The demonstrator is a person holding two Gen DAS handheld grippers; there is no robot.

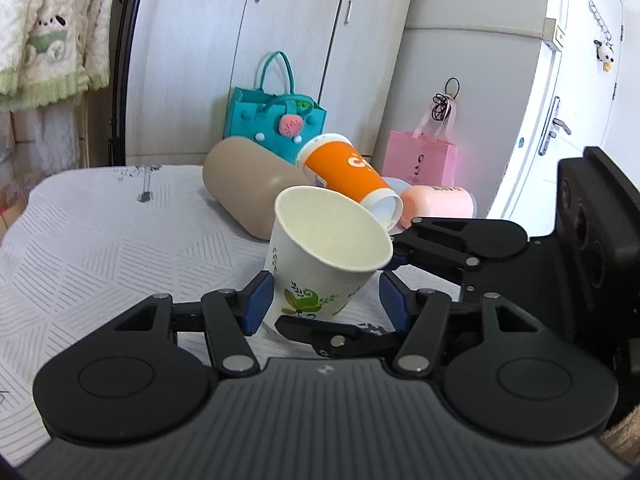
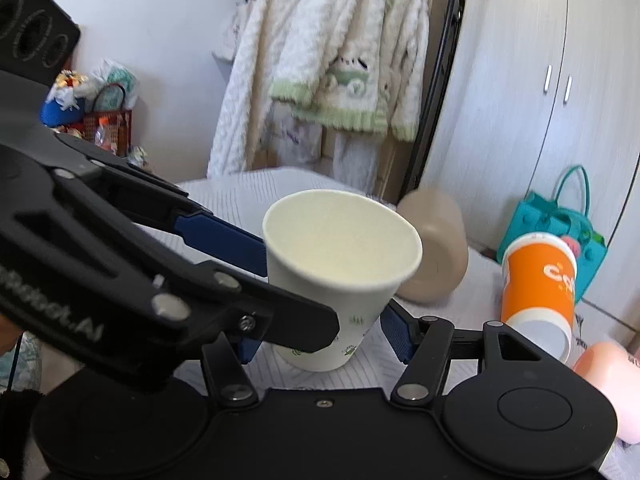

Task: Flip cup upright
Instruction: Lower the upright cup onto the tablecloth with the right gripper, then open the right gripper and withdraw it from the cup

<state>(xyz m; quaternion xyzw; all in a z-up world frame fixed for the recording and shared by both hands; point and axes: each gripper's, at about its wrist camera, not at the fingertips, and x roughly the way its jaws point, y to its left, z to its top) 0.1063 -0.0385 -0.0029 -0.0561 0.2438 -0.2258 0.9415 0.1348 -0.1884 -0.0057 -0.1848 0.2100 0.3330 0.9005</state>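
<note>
- A white paper cup [image 1: 320, 256] with green leaf prints sits mouth-up and slightly tilted at the centre of both wrist views, its base at or just above a pale striped cloth [image 1: 100, 248]; contact is hidden.
- The left claw [image 1: 326, 300] straddles the cup's lower wall, its blue pads [image 1: 258, 300] wide apart; the left pad looks to touch the cup, the right stands just clear.
- The right claw [image 2: 320, 336] also flanks the cup, its right blue pad [image 2: 396, 330] apart from the wall; its left pad is largely hidden behind the other claw, so whether it grips cannot be told.
- In the left wrist view the right claw [image 1: 394, 258] reaches in from the right of the frame.
- Behind the cup, 3 more cups lie on their sides: a beige one [image 1: 248, 188], an orange one [image 1: 348, 176] and a pink one [image 1: 438, 202].
- A teal bag [image 1: 274, 120] and a pink bag [image 1: 420, 158] stand against grey cabinet doors [image 1: 192, 60] in the upper half.
</note>
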